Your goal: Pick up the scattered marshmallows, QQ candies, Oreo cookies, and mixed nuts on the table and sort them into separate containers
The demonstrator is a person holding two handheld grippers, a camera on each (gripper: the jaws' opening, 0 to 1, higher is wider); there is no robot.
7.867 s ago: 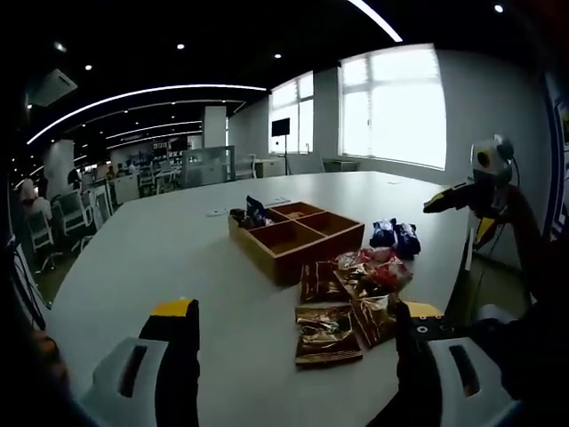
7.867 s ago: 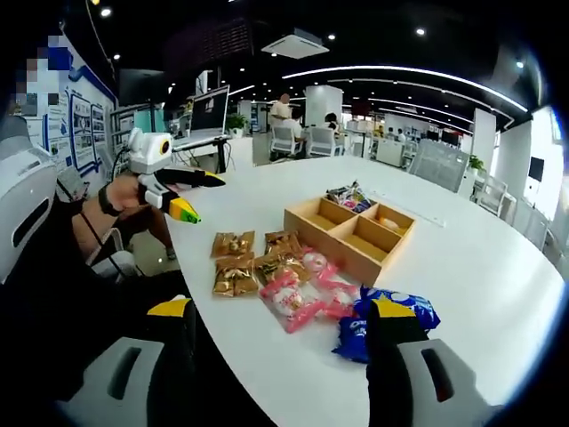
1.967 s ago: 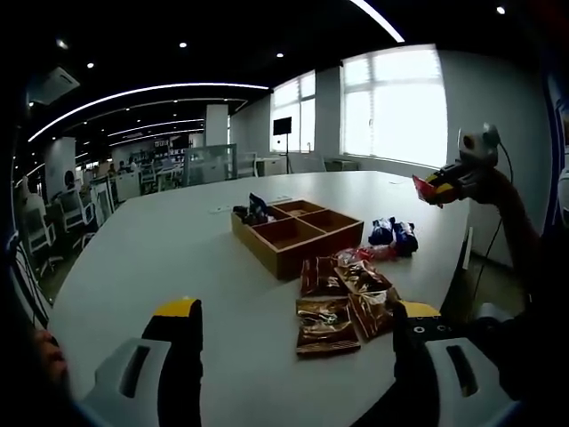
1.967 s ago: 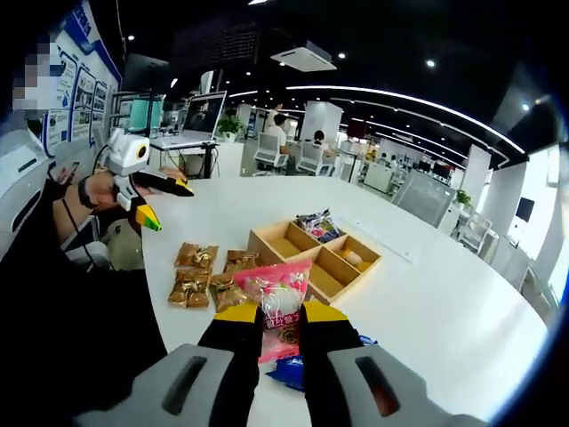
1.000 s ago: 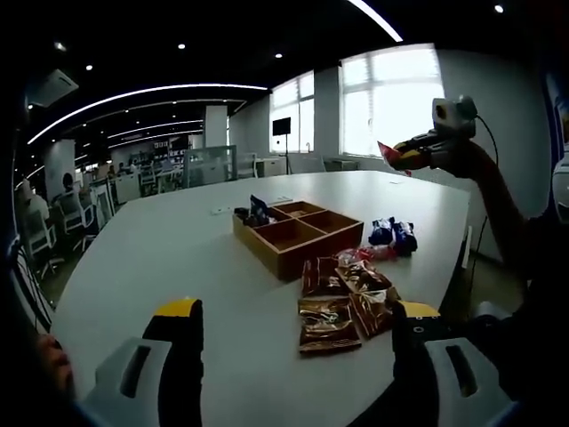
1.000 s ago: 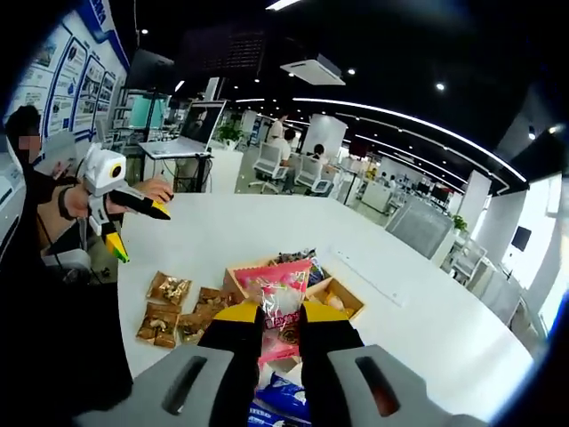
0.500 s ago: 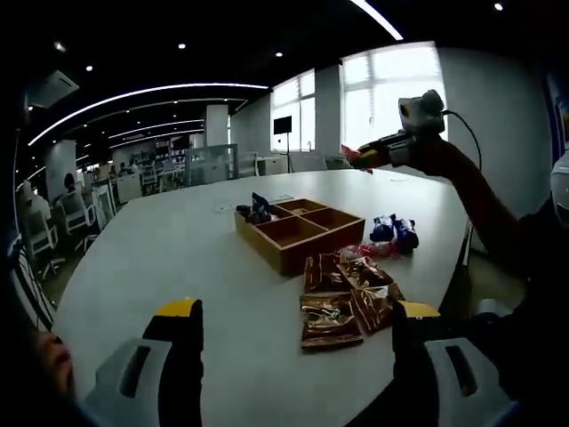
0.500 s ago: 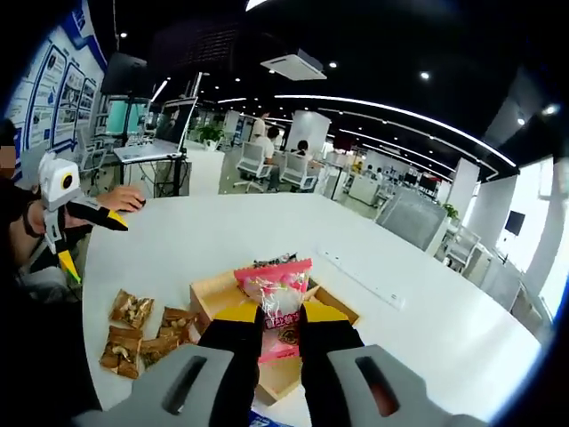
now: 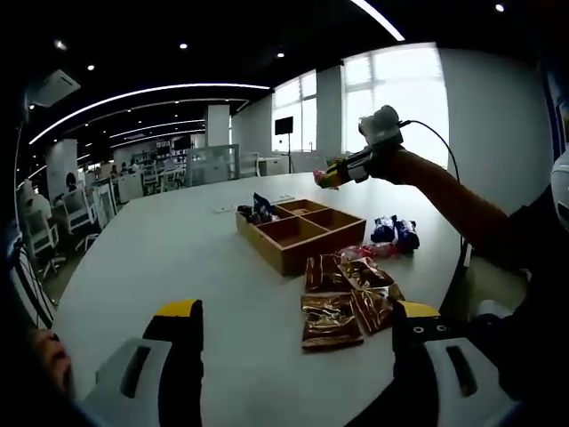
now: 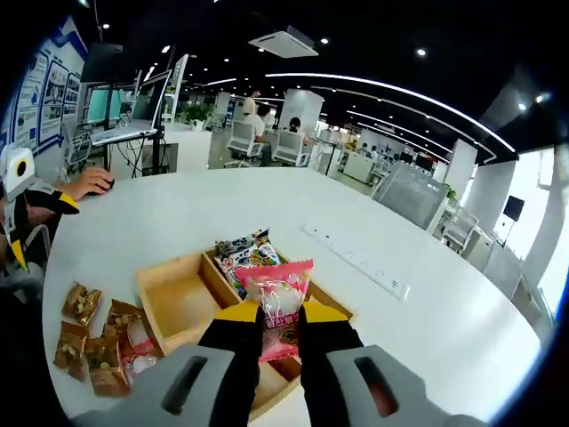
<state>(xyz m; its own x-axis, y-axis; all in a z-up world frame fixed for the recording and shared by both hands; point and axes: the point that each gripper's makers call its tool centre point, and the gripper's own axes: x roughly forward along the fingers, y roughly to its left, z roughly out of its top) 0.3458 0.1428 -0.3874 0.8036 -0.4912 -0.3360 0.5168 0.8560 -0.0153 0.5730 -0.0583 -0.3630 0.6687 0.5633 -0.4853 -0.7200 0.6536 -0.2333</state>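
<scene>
My right gripper is shut on a pink candy packet and hovers just above the wooden divided tray. One far compartment holds colourful packets; the near left compartment looks bare. In the left gripper view the right gripper hangs over the tray on an outstretched arm. Brown nut packets, a pink packet and blue Oreo packs lie on the table right of the tray. My left gripper is open and low at the table's near edge, holding nothing.
The big white table stretches left and far from the tray. A power strip lies beyond the tray. Brown packets sit near the table edge, with the left gripper past them. Office chairs and desks stand behind.
My right gripper has carried the pink packet from the table's edge over to just above the tray. The left gripper has stayed put and open.
</scene>
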